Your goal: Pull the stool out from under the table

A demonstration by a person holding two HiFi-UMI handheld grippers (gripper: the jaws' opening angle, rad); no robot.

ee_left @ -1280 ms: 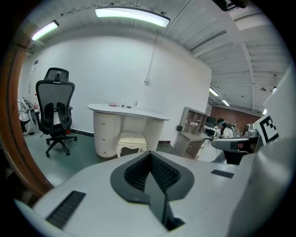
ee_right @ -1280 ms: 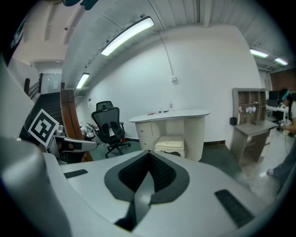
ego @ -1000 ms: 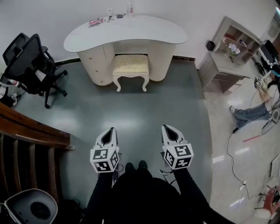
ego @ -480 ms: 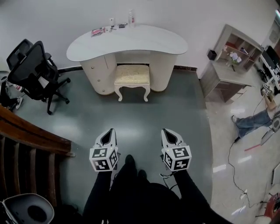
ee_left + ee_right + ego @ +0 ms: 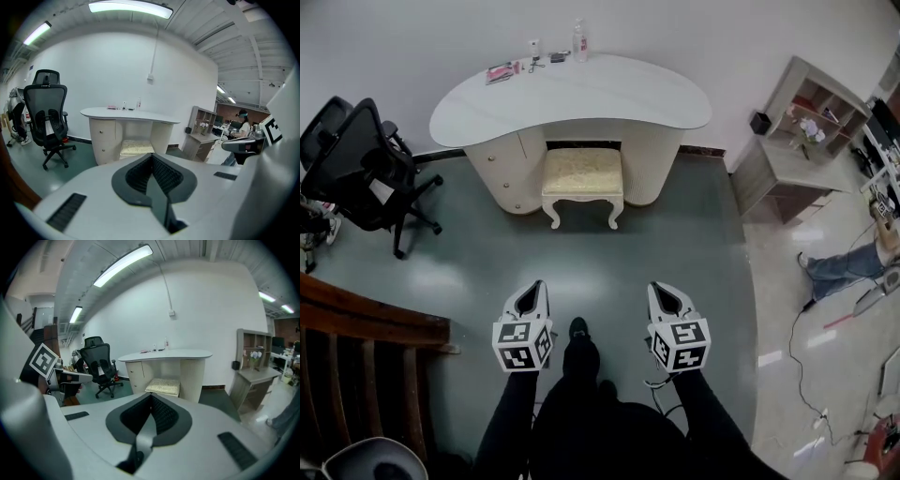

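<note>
Left gripper (image 5: 534,291) and right gripper (image 5: 661,292) are held side by side, low in front of the person, tips forward. In the left gripper view the jaws (image 5: 152,157) are seen pressed together with nothing between them. The same is seen in the right gripper view (image 5: 151,397): pads met, nothing pinched.

The stool (image 5: 582,173) is found well ahead of both grippers, between their two lines of aim, and touched by neither. Its cushioned seat is tucked partly into the kneehole of the table (image 5: 572,89), and its front legs are seen out on the floor. It is also seen straight ahead in both gripper views (image 5: 136,147) (image 5: 164,385).

Containers noted:
- A drawer pedestal (image 5: 502,164) under the table, ahead and left of the left gripper. The drawers are shut and the contents are not seen.
- A bottle (image 5: 578,42) and a pink item (image 5: 500,71) on the far edge of the tabletop, among small things too small to tell.
- An open shelf unit (image 5: 811,89), ahead and right of the right gripper. What is in its compartments cannot be made out. Flowers (image 5: 806,129) are seen in front of it.
- A small black box (image 5: 759,123) near the shelf unit. Its contents cannot be told.

An office chair (image 5: 356,159) is seen ahead and far left of the left gripper. A wooden railing (image 5: 366,319) is seen to that gripper's left.
</note>
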